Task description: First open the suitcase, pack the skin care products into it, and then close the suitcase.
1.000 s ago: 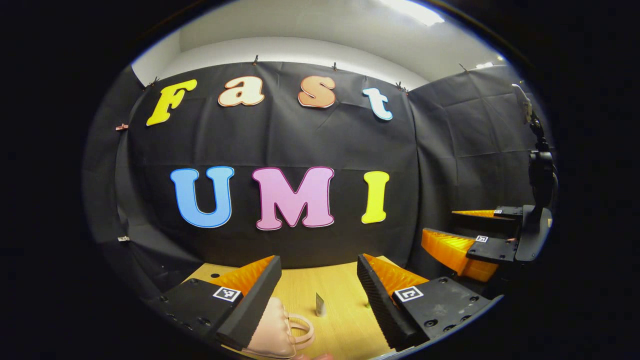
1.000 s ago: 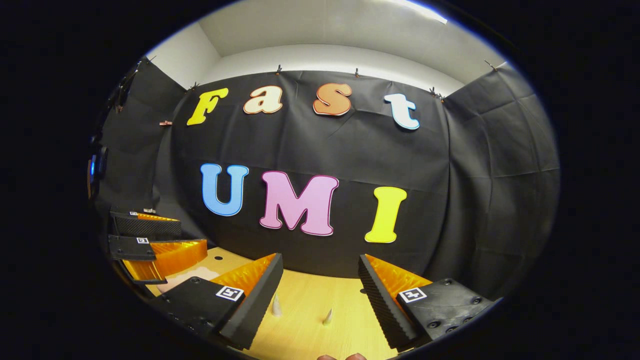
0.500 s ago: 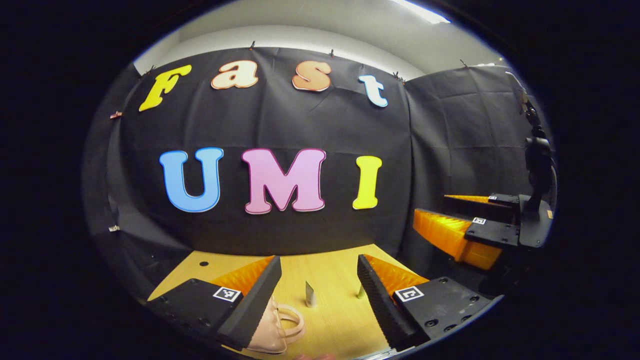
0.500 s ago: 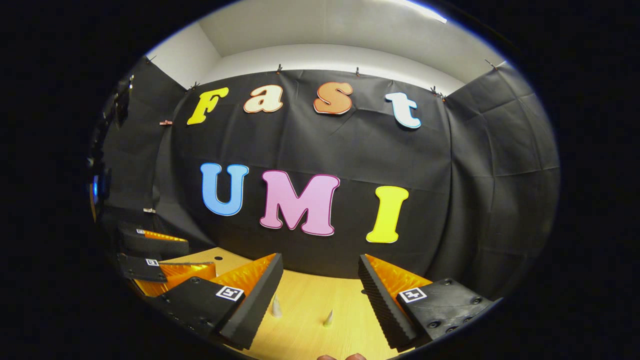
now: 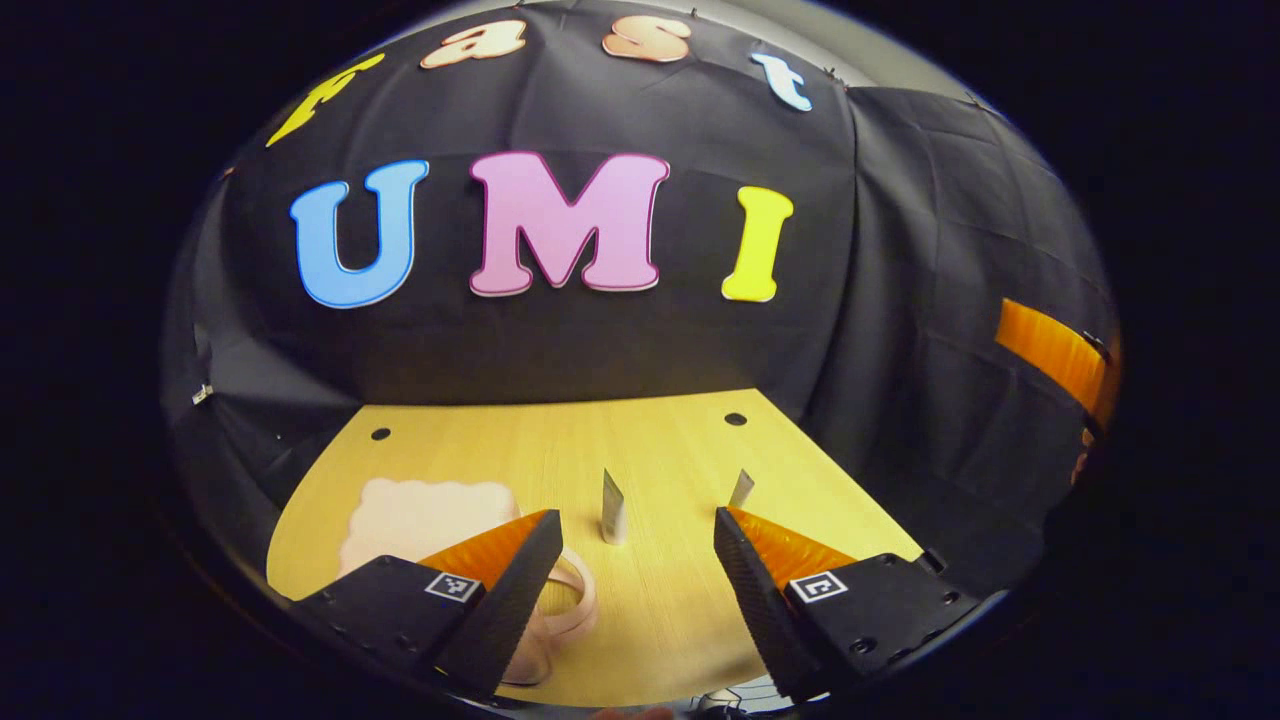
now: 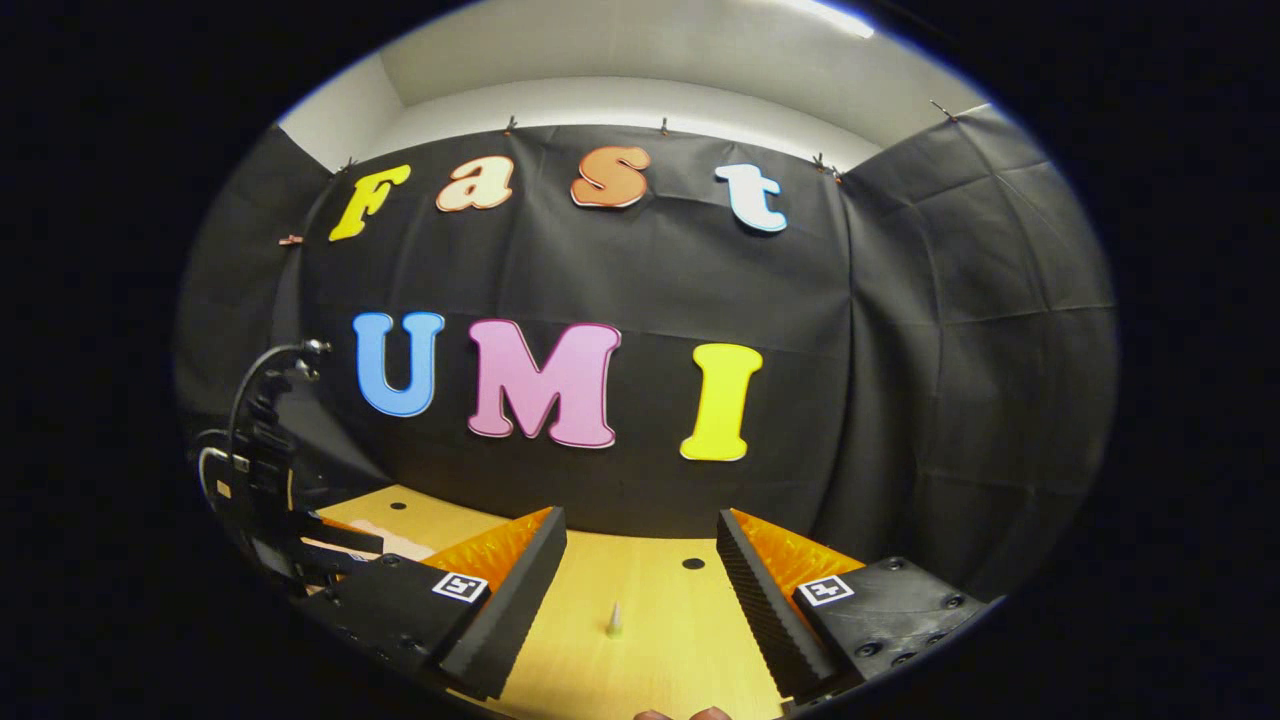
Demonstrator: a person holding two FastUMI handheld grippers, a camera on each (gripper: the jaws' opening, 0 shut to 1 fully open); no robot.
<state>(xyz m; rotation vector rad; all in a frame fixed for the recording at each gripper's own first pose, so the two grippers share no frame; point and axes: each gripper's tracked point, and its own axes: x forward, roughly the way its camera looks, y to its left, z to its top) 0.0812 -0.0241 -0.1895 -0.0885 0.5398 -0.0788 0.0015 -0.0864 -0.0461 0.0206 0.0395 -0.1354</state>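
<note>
Pale wood surface (image 5: pixel 660 610) runs from the tongs to the black cloth wall (image 5: pixel 600 340), with two small holes near its far edge. In the left gripper view the left tongs (image 5: pixel 637 560) stand released, their fingers wide apart and holding nothing, low over the near part of the wood. A pink case (image 5: pixel 420 512) with a scalloped edge lies flat at the left, shut, its looped handle (image 5: pixel 572 610) reaching toward the middle and partly hidden under the left finger. Two small tubes stand upright beyond the fingers: one tube (image 5: pixel 612 507) between them, a second tube (image 5: pixel 741 488) just above the right finger's tip. Bare wood lies open between case and tubes and behind them up to the wall. At the far right rim an orange strip (image 5: pixel 1050 352) of the other tongs shows (little more than that).

The right gripper view looks higher, taking in wall and ceiling. The right tongs (image 6: pixel 640 570) are likewise released and empty. One small tube (image 6: pixel 614 620) stands between the fingers, a hole behind it. At the left edge the left tool's dark body and cable (image 6: pixel 262 470) show, with a sliver of the pink case behind it.
</note>
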